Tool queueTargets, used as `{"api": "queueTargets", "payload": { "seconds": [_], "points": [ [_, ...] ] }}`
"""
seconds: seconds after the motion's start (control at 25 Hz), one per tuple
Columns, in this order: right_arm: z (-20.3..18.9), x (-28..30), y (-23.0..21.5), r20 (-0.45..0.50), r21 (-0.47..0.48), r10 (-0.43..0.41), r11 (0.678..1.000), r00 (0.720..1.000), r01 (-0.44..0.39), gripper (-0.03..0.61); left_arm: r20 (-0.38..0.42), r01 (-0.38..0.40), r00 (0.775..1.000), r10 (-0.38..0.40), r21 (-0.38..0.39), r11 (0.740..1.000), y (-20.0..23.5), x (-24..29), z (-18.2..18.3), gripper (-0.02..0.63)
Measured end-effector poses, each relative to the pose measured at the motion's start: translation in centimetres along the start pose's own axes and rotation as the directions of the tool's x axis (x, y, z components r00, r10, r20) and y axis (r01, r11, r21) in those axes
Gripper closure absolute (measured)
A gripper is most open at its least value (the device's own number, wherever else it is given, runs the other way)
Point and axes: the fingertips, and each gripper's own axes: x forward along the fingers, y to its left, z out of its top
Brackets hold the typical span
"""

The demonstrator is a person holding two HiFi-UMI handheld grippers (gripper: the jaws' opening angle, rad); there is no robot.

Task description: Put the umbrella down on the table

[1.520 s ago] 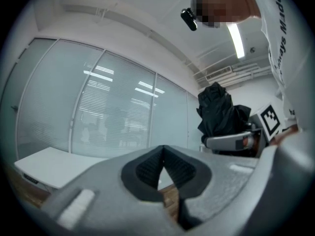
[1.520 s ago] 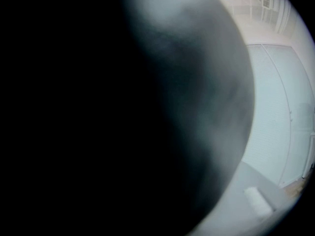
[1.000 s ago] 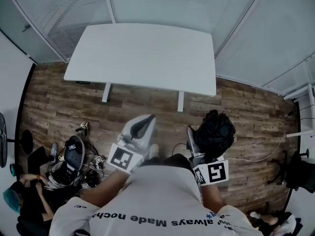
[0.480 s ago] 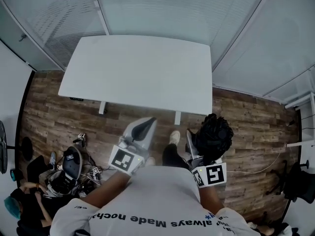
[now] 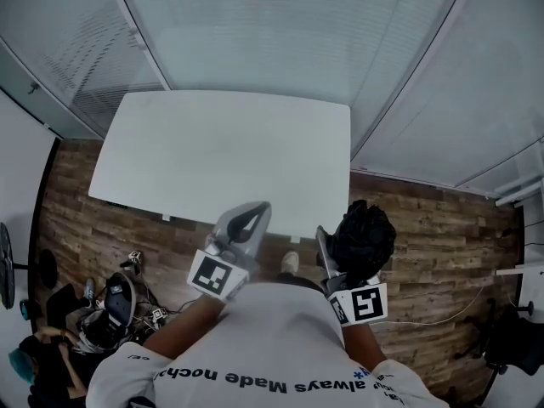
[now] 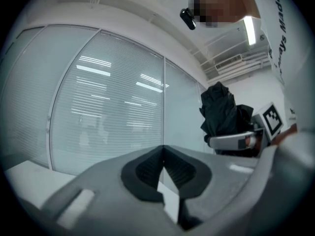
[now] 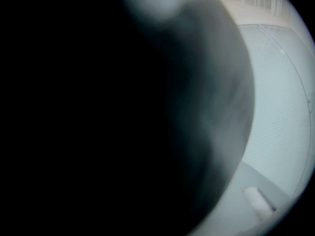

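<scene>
Two grippers show in the head view, held out level in front of the person's white shirt [image 5: 272,347]. The left gripper [image 5: 255,215] reaches over the near edge of the white table [image 5: 212,143]. The right gripper [image 5: 340,249] carries the umbrella [image 5: 364,228], a black, crumpled bundle of folded fabric (no handle or shaft can be made out). The umbrella is up in the air just off the table's near right corner, seen against the wooden floor [image 5: 425,219], and does not rest on the tabletop. One grey jaw runs along its left flank; the other is hidden under the cloth.

The left gripper view shows what the view from above cannot. This gripper's two jaws meet at their tips, with nothing between the dark ribbed pads. It also shows the umbrella from the side: it stands upright and rises to a rumpled peak above the right gripper, whose grey jaw crosses its lower part. Behind it stands a glass wall [image 6: 108,97] with blinds, and a piece of the table lies at the lower left.

The right gripper view is almost wholly filled by the dark fabric, pressed close to the lens. Only a strip of one grey jaw at the lower right and the blinds at the right edge stay clear. The jaws stand wide, clamped on the bundle.
</scene>
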Motion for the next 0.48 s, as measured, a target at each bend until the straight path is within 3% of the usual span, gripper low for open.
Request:
{"api": "queueTargets", "payload": {
  "seconds": [0.2, 0.48],
  "points": [
    [-0.1, 2.6, -4.5, -0.008, -0.011, 0.022, 1.0, 1.0, -0.022, 0.357, 0.0, -0.026, 1.0, 0.026, -0.005, 1.0, 1.1, 4.9, 0.0, 0.611],
    [-0.3, 7.6, -5.7, -0.021, -0.011, 0.035, 0.999, 0.999, -0.035, 0.357, -0.001, -0.032, 0.999, 0.032, -0.026, 0.999, 5.2, 7.5, -0.4, 0.611]
  ]
}}
